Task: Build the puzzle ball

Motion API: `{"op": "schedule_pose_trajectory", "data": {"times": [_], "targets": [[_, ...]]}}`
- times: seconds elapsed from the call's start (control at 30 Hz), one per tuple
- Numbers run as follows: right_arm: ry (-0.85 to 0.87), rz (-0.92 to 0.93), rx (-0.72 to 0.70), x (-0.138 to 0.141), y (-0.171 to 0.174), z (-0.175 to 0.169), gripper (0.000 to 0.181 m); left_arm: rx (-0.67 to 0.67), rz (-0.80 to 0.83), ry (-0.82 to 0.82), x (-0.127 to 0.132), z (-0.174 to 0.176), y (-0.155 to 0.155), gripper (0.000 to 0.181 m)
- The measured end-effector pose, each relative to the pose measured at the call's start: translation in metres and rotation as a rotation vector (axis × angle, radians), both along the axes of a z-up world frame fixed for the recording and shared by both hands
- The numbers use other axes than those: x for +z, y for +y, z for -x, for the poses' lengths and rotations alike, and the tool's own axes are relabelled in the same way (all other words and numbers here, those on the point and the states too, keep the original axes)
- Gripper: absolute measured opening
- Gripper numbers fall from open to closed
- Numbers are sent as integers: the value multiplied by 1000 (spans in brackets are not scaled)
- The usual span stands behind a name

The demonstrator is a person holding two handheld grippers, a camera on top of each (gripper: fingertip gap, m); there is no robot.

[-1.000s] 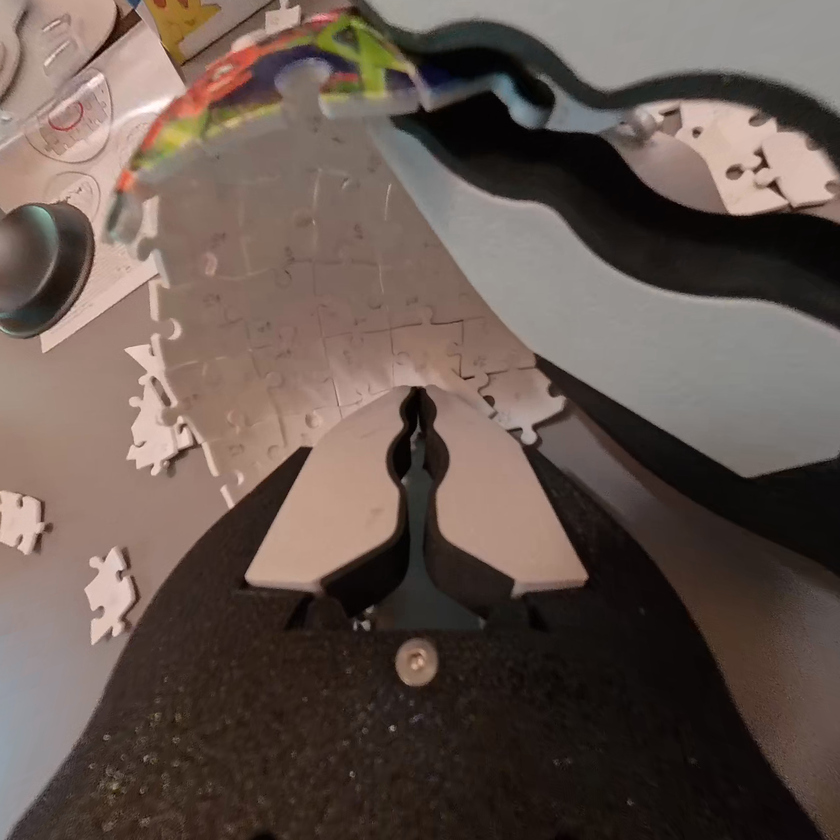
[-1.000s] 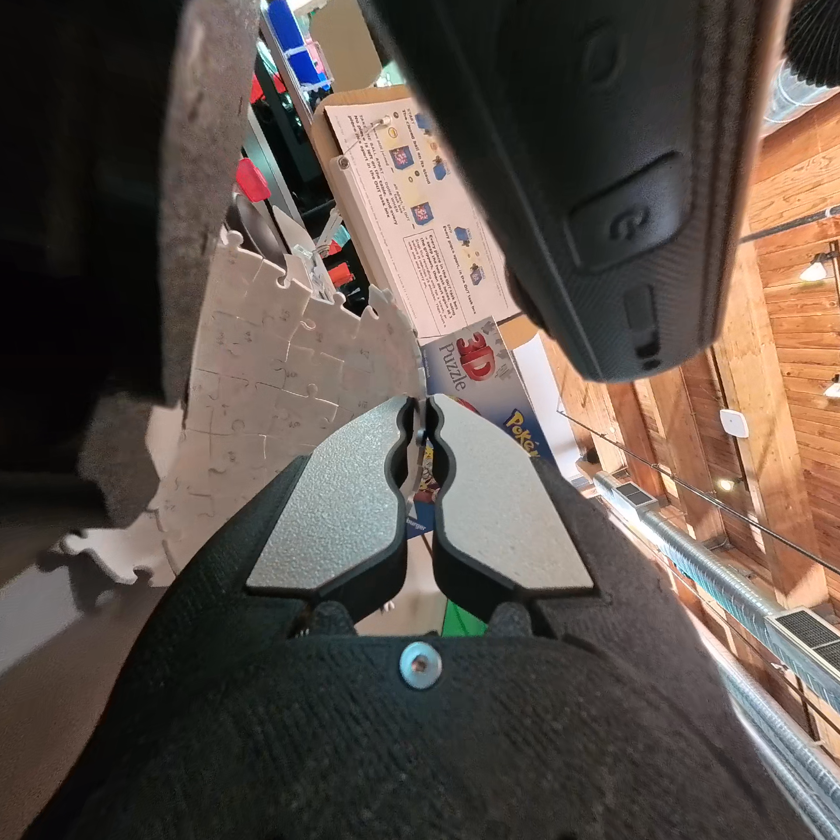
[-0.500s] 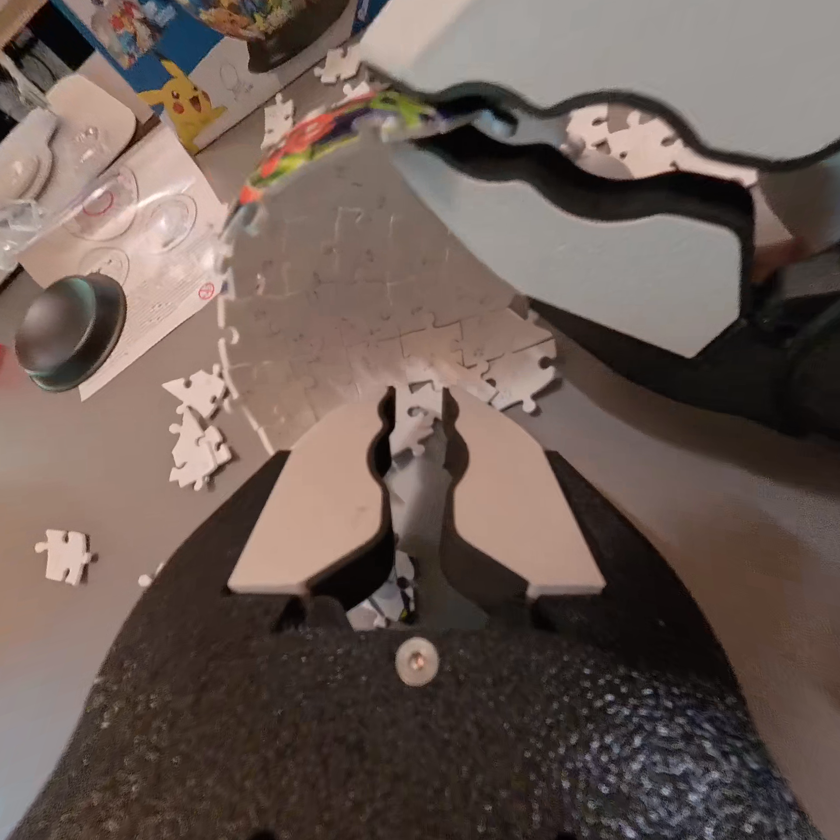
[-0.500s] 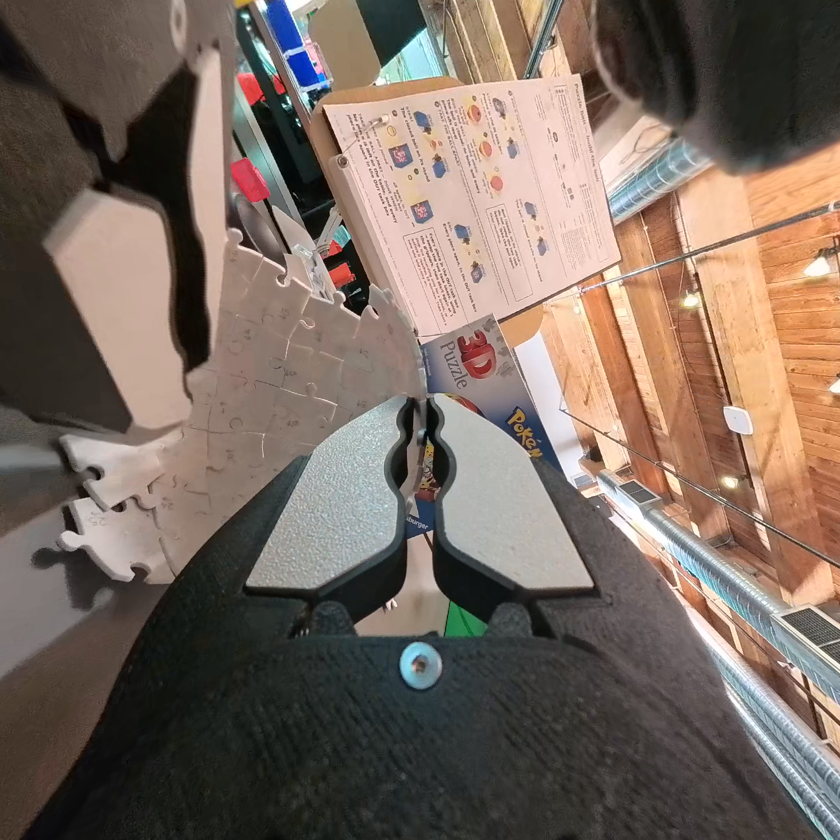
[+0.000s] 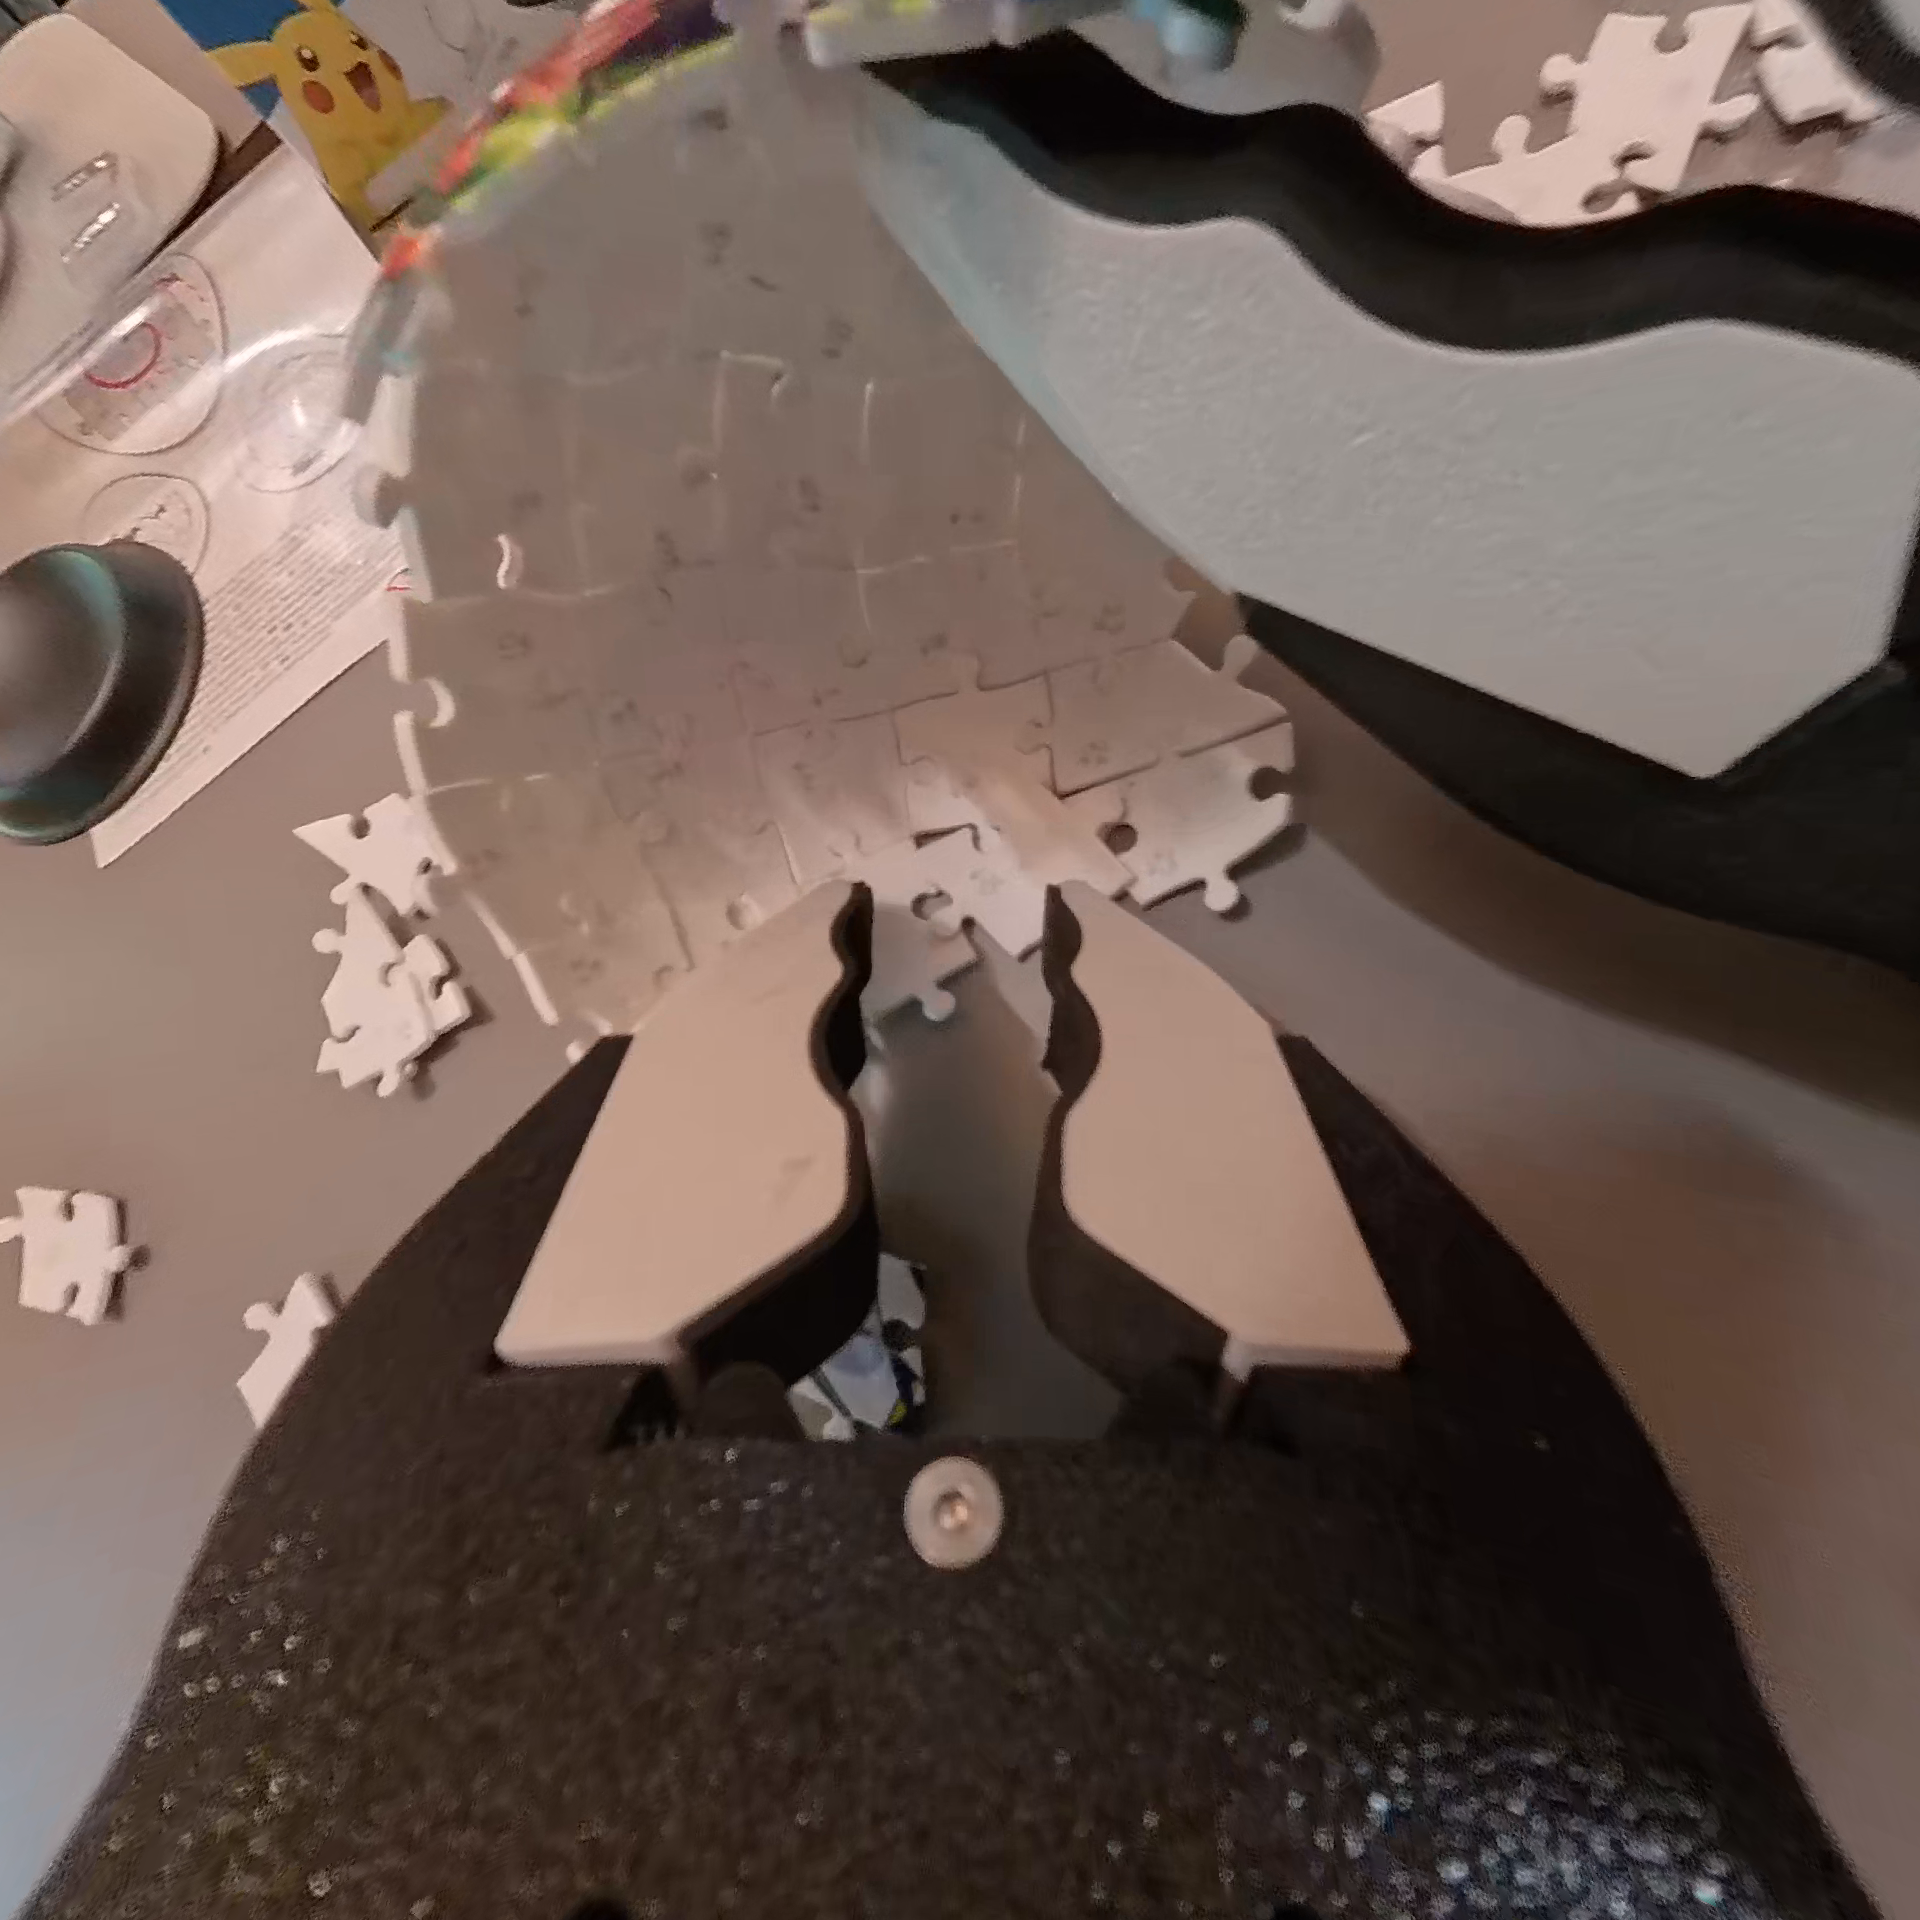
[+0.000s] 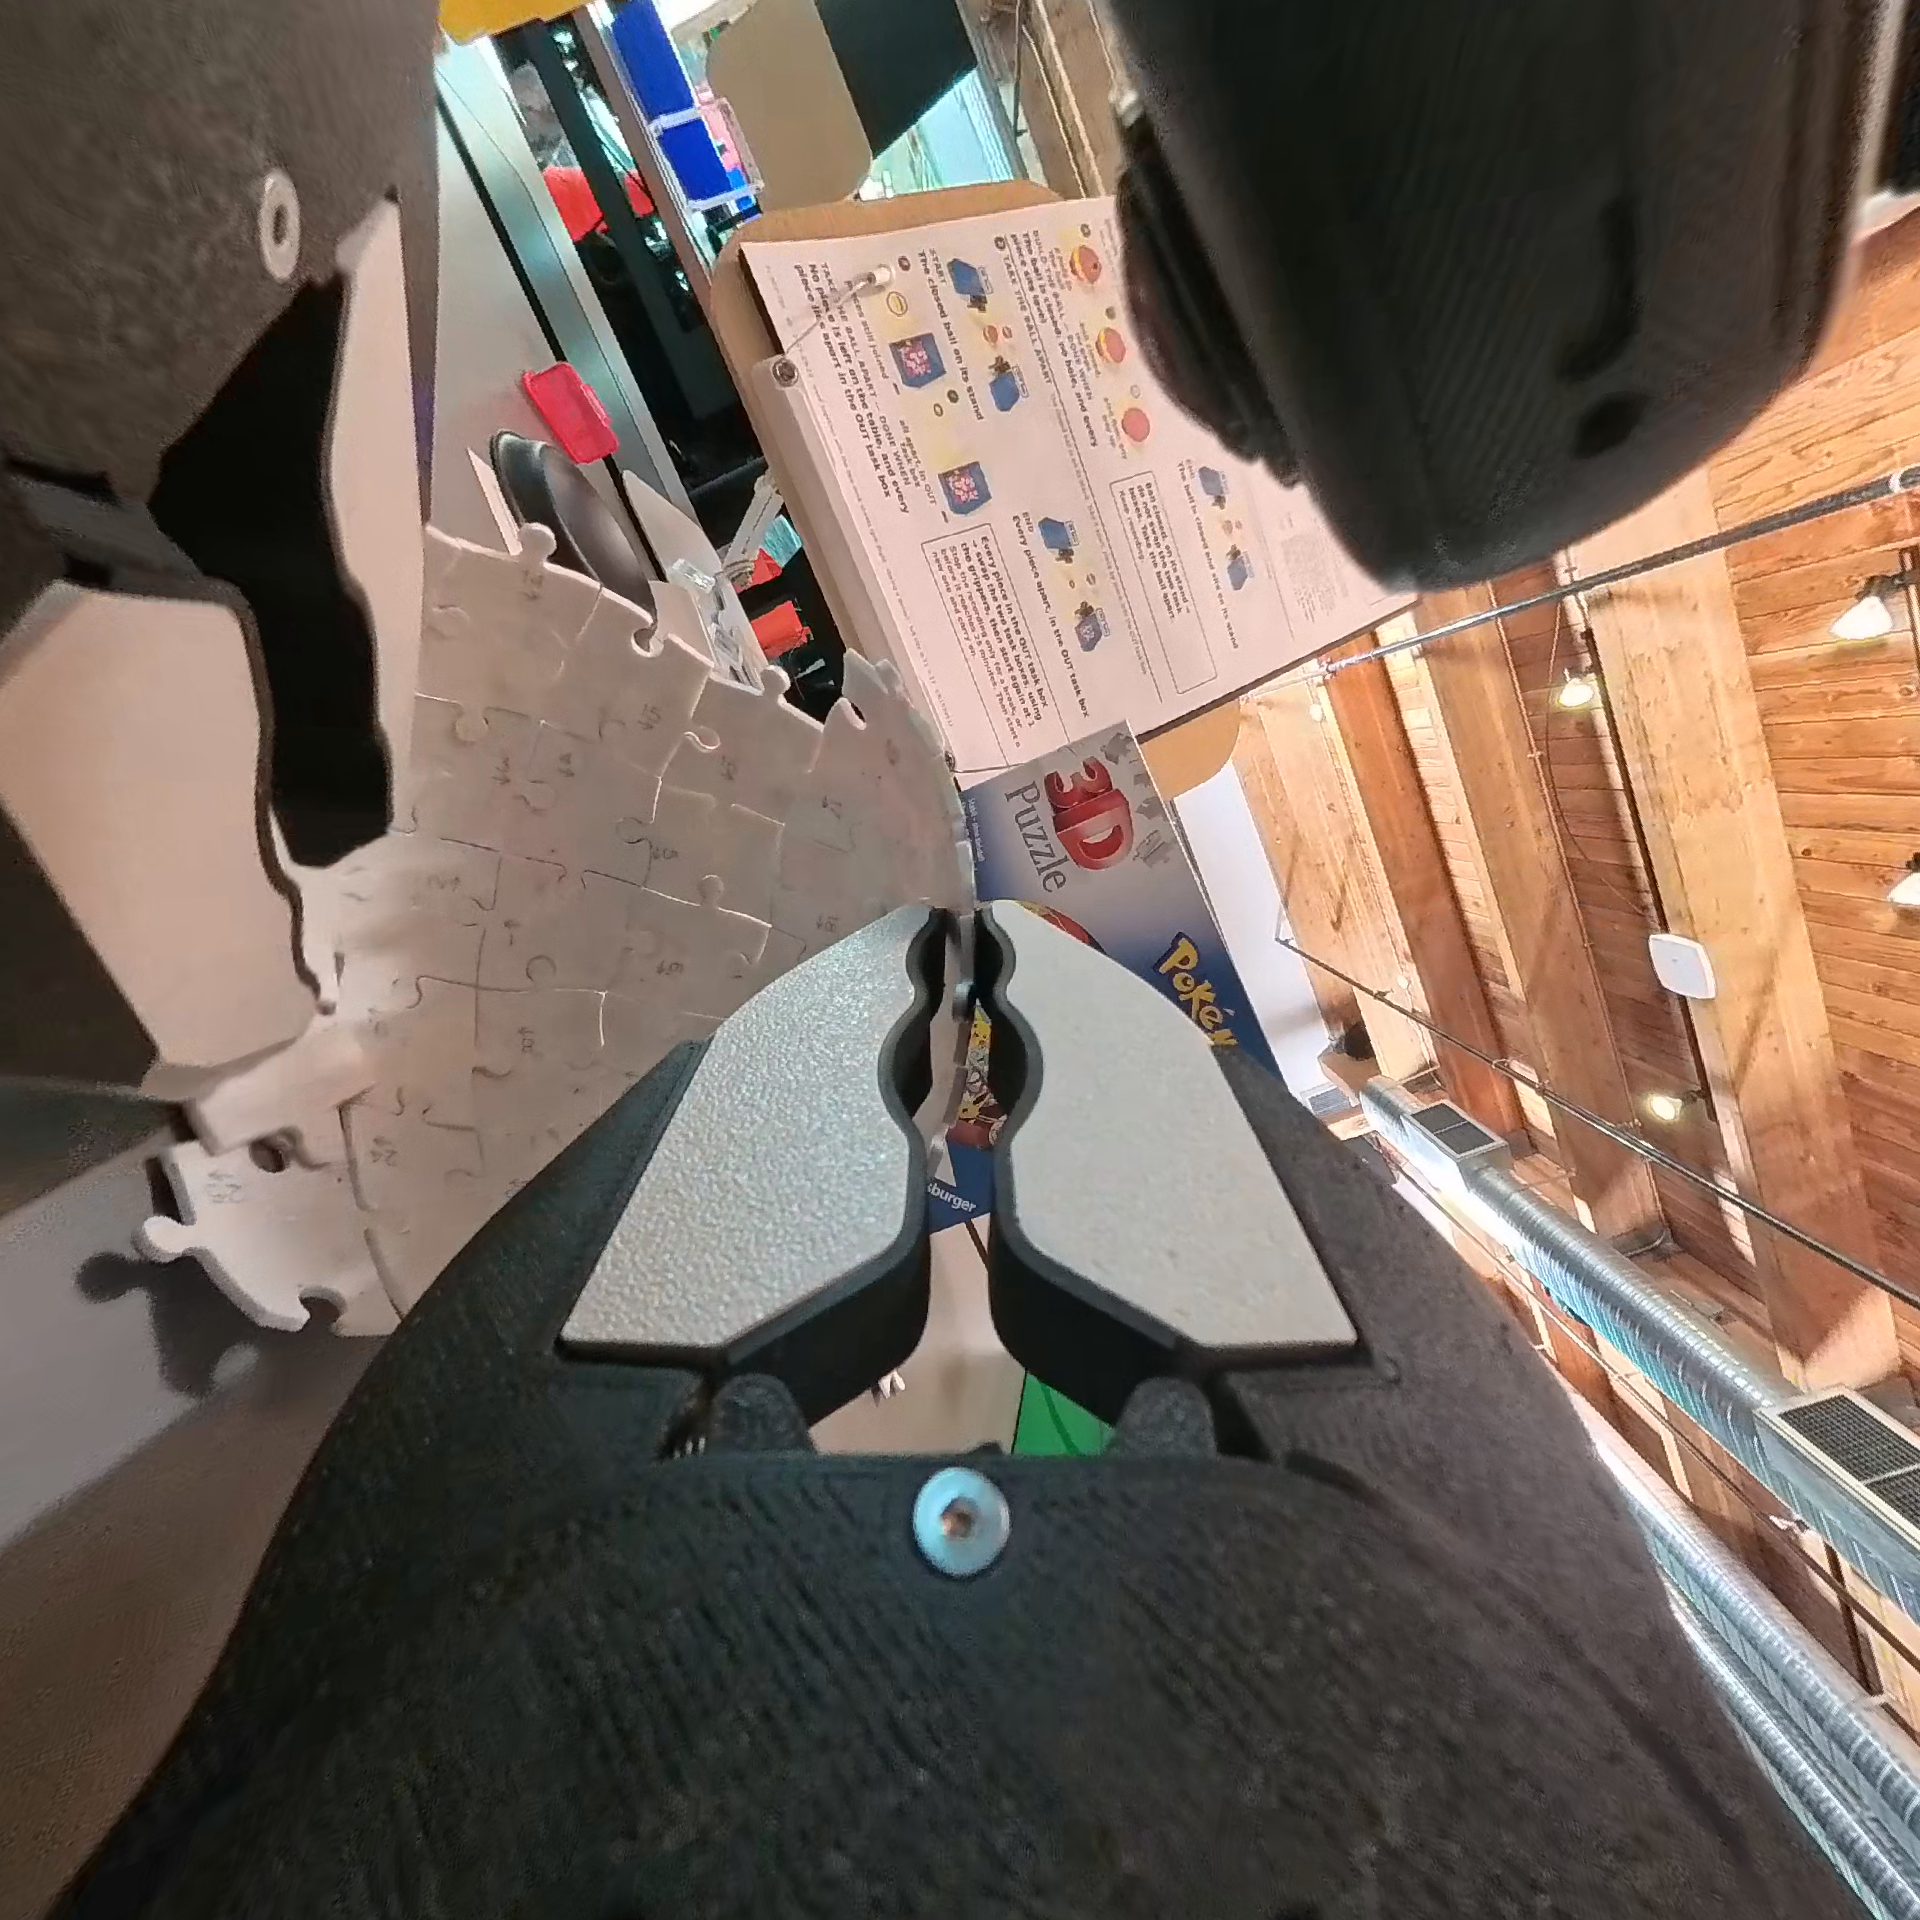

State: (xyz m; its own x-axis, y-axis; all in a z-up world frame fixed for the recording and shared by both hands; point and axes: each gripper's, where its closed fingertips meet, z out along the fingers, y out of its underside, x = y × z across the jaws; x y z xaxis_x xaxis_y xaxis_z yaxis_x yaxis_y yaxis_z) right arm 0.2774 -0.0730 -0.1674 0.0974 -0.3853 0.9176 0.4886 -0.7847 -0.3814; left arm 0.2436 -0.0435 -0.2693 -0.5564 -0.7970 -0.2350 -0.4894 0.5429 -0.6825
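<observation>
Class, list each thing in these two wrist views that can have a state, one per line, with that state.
Curved, part-built white puzzle shell: incomplete, edge pinched by the right gripper.
Left gripper: open, empty.
Right gripper: shut on the shell's edge.
Loose white puzzle pieces: unattached, lying on the grey table.

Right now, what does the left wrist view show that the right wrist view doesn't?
Left wrist only: the open left gripper, loose puzzle pieces lying on the grey table, and a dark round stand on a printed sheet.

Right wrist only: the right gripper shut on the shell's rim, a posted instruction sheet, the puzzle box, wooden ceiling.

Both: the curved half-built puzzle shell, its pale inner side showing.
</observation>
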Motion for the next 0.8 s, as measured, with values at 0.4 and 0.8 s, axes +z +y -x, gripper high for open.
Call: {"op": "schedule_pose_trajectory", "data": {"times": [0.4, 0.8], "targets": [[7, -9, 0, 0, -1, -1, 6, 22, -62, -32, 2, -2, 4, 26], [3, -5, 1, 0, -1, -1, 5, -12, -51, -10, 0, -1, 1, 28]]}}
